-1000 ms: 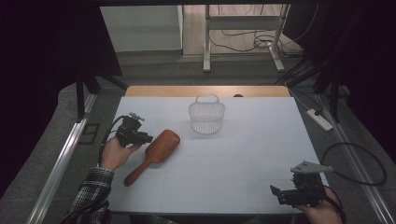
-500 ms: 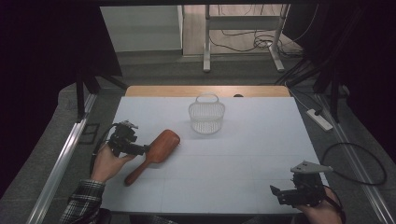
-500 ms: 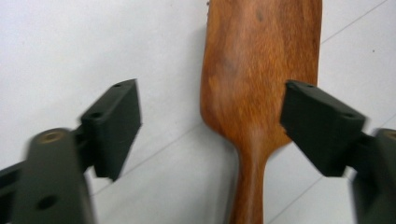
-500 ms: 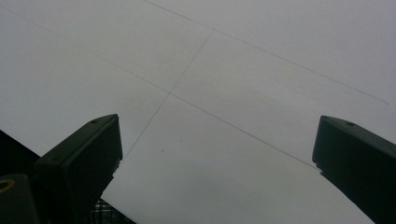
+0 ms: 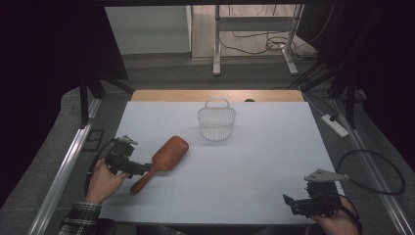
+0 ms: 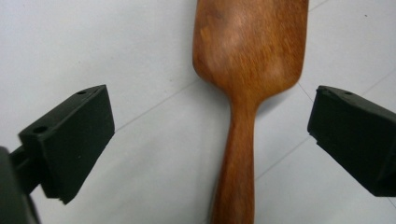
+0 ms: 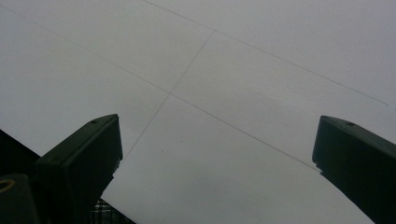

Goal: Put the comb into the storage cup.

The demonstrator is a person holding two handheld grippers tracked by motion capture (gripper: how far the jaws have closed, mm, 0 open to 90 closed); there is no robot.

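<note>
A brown wooden hairbrush lies back-up on the white table, its handle pointing toward the front left. My left gripper sits at that handle. In the left gripper view the handle runs between the two black jaws of this gripper, which have just been opening and stand wide apart; neither pad touches the wood. My right gripper hovers over the table's front right corner, open, with bare table between its jaws.
A small white wire basket with an upright handle stands at the back middle of the table. A wooden strip borders the far edge. A metal rail runs along the left side, and cables and a power strip lie on the floor to the right.
My left hand has slid toward the front left, from beside the brush's head to its handle. The brush lies where it was. The right hand has not moved.
</note>
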